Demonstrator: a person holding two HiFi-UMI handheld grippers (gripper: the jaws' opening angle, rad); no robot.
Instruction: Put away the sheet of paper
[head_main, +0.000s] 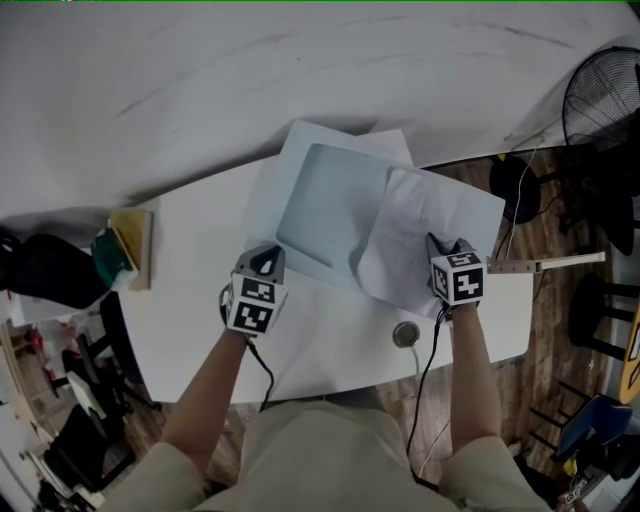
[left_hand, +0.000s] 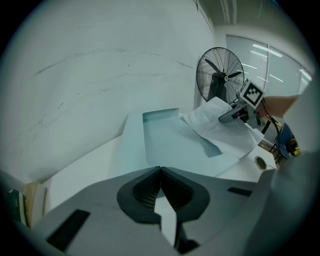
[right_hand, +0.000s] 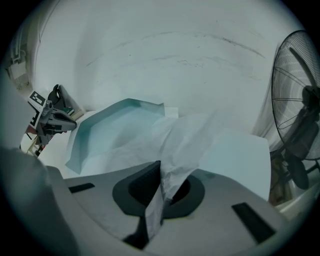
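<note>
Clamped the crumpled sheet of paper (head_main: 420, 232) in the right tool (right_hand: 160, 169), over the folder's (head_main: 320, 200) right half. Pinched the folder's near edge, seemingly, with the closed left tool (left_hand: 160, 172). Risked tearing or creasing through a hard pull, or snagging on the folder's flap.

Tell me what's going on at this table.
A person works at a white table with a gripper in each hand. The right gripper is shut on a crumpled sheet of paper, holding it over a translucent folder. The left gripper has its jaws together at the folder's near edge, apparently pinching its cover. The paper doesn't look tucked in yet.
</note>
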